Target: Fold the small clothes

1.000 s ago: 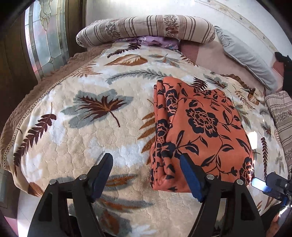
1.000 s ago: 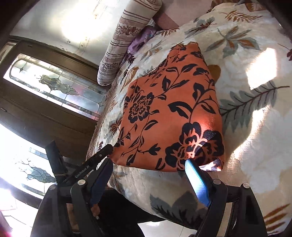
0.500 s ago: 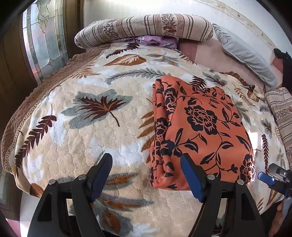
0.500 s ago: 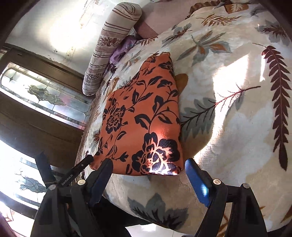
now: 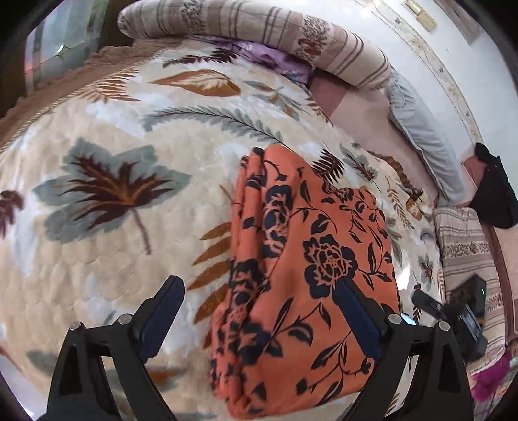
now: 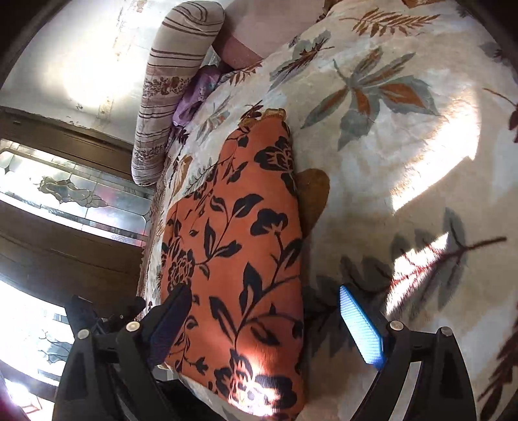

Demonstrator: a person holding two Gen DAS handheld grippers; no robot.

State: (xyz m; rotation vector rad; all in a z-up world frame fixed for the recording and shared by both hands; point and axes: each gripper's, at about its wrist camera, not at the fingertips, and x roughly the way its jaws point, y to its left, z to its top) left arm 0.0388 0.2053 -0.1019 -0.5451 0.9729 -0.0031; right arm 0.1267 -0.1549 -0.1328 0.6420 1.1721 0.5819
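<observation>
Orange folded garment point(image 5: 307, 285) (black flowers) lies lengthwise toward the pillows point(image 5: 259, 29).

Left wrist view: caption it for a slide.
Open left gripper over the folded orange black-flowered garment on a cream leaf-print blanket.

A home bedroom: leaf-print blanket point(image 5: 129, 168) on a bed, striped bolster point(image 5: 259, 29), pillow point(image 5: 421, 129).

Both wrist views close, angled down; share orange garment point(image 5: 310, 275) point(image 6: 236, 259) on bed.
</observation>
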